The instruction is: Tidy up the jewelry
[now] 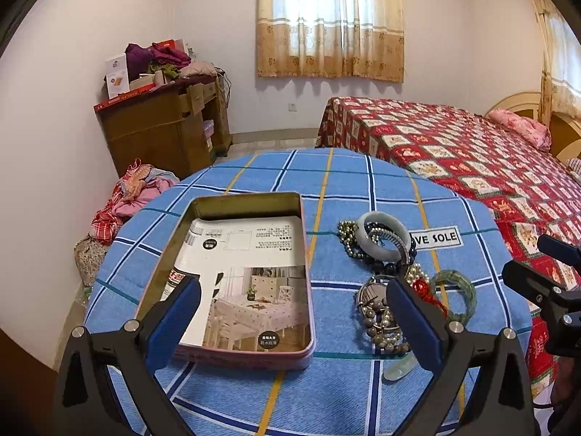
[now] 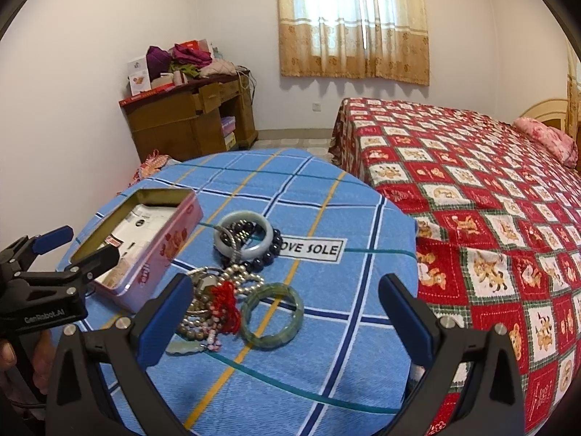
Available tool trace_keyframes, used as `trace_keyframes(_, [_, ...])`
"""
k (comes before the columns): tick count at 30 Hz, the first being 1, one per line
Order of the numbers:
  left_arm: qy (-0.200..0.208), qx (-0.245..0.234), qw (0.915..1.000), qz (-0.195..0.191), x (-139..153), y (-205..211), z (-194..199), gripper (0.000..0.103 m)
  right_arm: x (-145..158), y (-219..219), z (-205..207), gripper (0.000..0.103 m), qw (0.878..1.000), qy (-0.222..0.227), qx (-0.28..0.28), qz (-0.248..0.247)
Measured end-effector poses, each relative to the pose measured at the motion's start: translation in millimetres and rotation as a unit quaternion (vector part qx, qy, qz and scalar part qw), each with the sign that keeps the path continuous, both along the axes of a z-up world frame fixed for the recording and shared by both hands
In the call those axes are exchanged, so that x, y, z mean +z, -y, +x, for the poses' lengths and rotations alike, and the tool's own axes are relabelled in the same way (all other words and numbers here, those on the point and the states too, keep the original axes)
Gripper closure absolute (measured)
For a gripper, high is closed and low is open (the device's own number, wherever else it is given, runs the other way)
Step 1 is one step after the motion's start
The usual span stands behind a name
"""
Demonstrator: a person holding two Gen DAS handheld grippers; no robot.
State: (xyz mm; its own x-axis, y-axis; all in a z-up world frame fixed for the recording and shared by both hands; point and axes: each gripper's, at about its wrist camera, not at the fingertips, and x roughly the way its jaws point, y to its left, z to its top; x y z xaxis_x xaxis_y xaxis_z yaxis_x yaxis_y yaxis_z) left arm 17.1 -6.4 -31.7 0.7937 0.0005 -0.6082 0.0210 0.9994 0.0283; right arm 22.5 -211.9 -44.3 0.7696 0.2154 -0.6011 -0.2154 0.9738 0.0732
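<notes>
Hovering wide open and empty over the near edge of the table [image 2: 326, 218], the right gripper [image 2: 287, 312] has the green bangle [image 2: 272, 314] lying flat just ahead, a little left of centre between its fingers. Left of the bangle sits the tangled bead pile [image 2: 214, 305], then the open pink tin [image 2: 145, 247], long axis running near to far. The left gripper [image 1: 294, 312], also spread and empty, hangs over the tin's near end, so the right looks nearer the bangle.

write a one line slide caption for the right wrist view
Open right gripper hovers over green bangle and tangled bracelets beside pink tin.
</notes>
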Motion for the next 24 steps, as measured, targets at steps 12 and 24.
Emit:
trace_keyframes(12, [-0.005,-0.014,0.9999,0.004,-12,8,2,0.001,-17,4,8,0.002,1.0,-0.014,-0.007,-0.019])
trace_keyframes(24, [-0.024,-0.089,0.9958,0.002,-26,41,4,0.04,-52,3,24,0.046,0.997,-0.074,0.025,-0.029])
